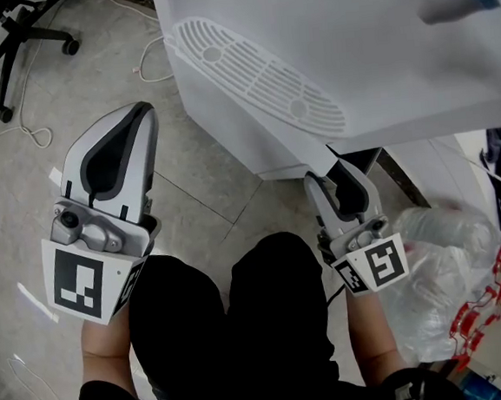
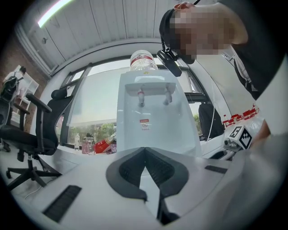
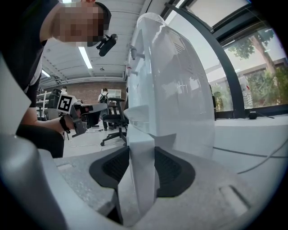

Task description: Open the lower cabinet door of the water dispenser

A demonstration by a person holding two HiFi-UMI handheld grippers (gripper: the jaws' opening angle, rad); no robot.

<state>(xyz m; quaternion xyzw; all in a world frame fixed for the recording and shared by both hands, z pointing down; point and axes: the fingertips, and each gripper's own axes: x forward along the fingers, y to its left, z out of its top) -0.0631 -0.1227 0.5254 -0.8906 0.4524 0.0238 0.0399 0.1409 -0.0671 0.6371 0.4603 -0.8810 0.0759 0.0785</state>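
The white water dispenser (image 1: 307,50) stands in front of me, with its drip grille (image 1: 257,72) seen from above and its lower cabinet door (image 1: 237,144) below that. My right gripper (image 1: 339,168) is at the door's right edge, where a dark gap shows. In the right gripper view the door's white edge (image 3: 141,179) stands upright between the pads (image 3: 168,168) of the right gripper (image 3: 141,150), which press on both its sides. My left gripper (image 1: 138,113) hangs apart at the left, its tips together on nothing. It faces the dispenser's front (image 2: 153,117) from a distance.
A crumpled plastic bag with a bottle (image 1: 438,257) lies right of the right gripper. An office chair (image 1: 19,41) and a loose cable (image 1: 18,128) are on the floor at the left. My black-clad knees (image 1: 227,327) are between the two grippers.
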